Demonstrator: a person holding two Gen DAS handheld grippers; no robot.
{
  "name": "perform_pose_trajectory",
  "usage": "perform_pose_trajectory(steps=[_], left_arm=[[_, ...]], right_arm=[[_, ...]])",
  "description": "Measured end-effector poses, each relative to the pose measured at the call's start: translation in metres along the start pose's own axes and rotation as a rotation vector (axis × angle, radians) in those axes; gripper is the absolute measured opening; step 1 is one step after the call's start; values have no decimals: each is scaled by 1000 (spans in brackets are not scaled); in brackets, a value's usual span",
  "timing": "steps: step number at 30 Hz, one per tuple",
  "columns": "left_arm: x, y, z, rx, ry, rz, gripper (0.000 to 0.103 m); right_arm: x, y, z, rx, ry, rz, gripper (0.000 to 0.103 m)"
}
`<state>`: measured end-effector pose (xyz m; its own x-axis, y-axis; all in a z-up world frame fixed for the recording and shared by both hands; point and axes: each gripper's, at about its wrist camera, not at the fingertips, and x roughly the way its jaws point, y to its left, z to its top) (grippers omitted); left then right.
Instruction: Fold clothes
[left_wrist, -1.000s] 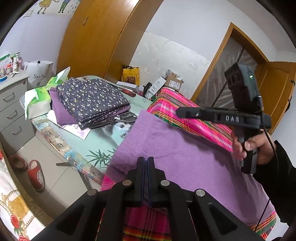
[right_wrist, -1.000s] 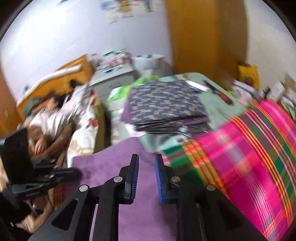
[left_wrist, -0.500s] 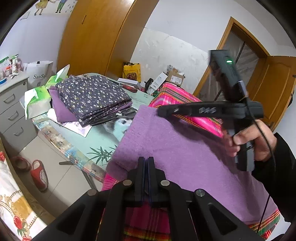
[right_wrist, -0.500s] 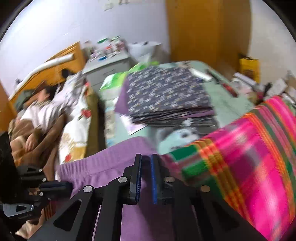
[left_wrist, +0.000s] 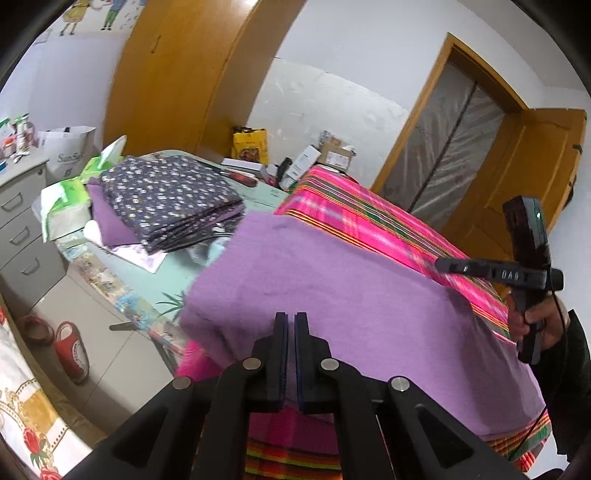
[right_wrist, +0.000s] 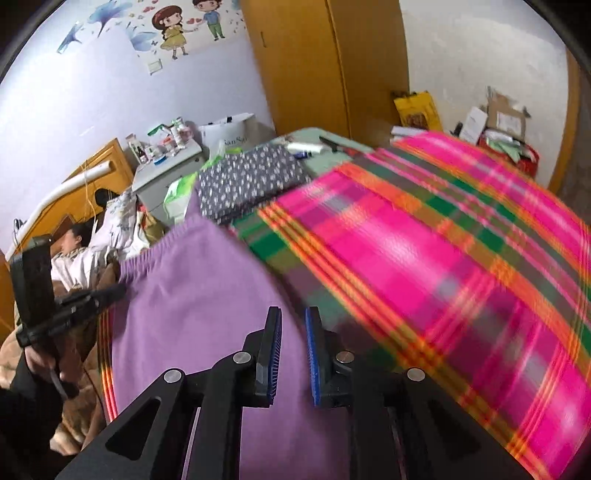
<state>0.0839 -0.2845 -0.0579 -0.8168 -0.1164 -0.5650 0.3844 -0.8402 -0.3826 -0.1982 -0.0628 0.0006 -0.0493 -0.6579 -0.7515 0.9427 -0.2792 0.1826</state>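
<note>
A purple garment (left_wrist: 332, 280) (right_wrist: 192, 295) lies spread flat on a pink plaid cloth (left_wrist: 369, 221) (right_wrist: 424, 240), its elastic waistband toward the far left in the right wrist view. My left gripper (left_wrist: 290, 321) (right_wrist: 114, 291) is shut at the garment's near edge, with only a thin slit between its pads; I cannot tell whether any cloth is pinched there. My right gripper (right_wrist: 293, 317) (left_wrist: 439, 264) hovers over the garment's right border where it meets the plaid. Its jaws are opening, and nothing is between them.
A folded stack of dark flowered clothes (left_wrist: 166, 192) (right_wrist: 251, 181) sits on the mint table (left_wrist: 177, 273) beyond. Grey drawers (left_wrist: 18, 229) and red slippers (left_wrist: 72, 350) are at the left, boxes (left_wrist: 332, 155) at the back. A person (right_wrist: 74, 240) lies on a bed.
My right gripper swept to the right and lower across the garment, to its edge by the plaid. Its jaws narrowed, then parted a little. The left gripper stayed in place, shut.
</note>
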Motion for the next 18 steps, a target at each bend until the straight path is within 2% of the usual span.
perform_pose_trajectory(steps=[4,7,9,12,13,14,16,18], left_arm=[[5,-9,-5,18,20,-14,2],[7,-11,-8,13,36,-15,2],[5,-11,-11,12,37,-16,2],[5,-12,-12,14,39,-20,2],[5,-13,-12,15,39,-23,2],[5,-14,-12,18,39,-27,2],[4,-17,-12,25,38,-38,2],[5,-20,-13,31,41,-47,2]], right_arm=[[18,-5,-15,1,57,-26,14],[25,-25,-17,73,74,-63,13],[12,-38,-15,122,26,-87,13],[-16,-56,-15,184,-55,-62,14],[-24,-59,-17,188,-66,-58,16],[-30,-60,-21,180,-61,-52,26],[-32,-61,-29,165,-37,-29,36],[-29,-58,-41,142,0,-8,36]])
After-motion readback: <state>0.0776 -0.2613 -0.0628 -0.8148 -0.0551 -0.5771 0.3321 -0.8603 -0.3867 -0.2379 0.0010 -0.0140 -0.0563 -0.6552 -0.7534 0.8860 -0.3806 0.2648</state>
